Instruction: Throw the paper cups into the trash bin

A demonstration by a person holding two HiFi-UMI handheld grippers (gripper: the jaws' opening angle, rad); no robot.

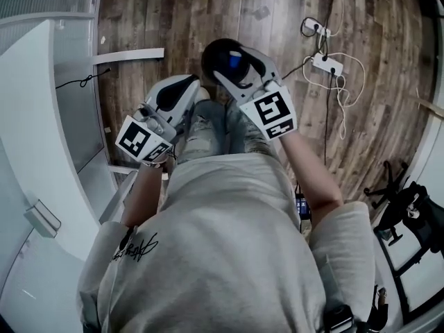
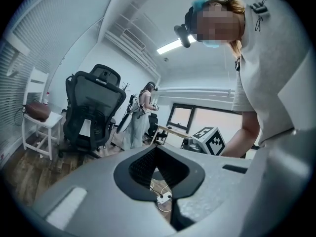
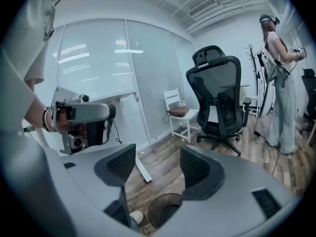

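Nothing is in either gripper, and I cannot make out a paper cup for certain. The trash bin (image 3: 165,209), a dark mesh round one, stands on the wooden floor straight below my right gripper (image 3: 158,166), whose jaws are open and empty. A small white round thing (image 3: 136,216) lies beside the bin; I cannot tell what it is. In the head view the right gripper (image 1: 232,64) hangs over the dark bin (image 1: 214,55), in front of my knees. My left gripper (image 1: 180,92) is just left of it, its pads (image 2: 143,167) closed together with nothing between them.
A white desk (image 1: 41,151) runs along my left. A power strip (image 1: 326,64) with loose cables lies on the floor to the right, near a black stand (image 1: 409,207). A black office chair (image 3: 217,98), a white chair (image 3: 180,115) and a standing person (image 3: 279,83) are farther off.
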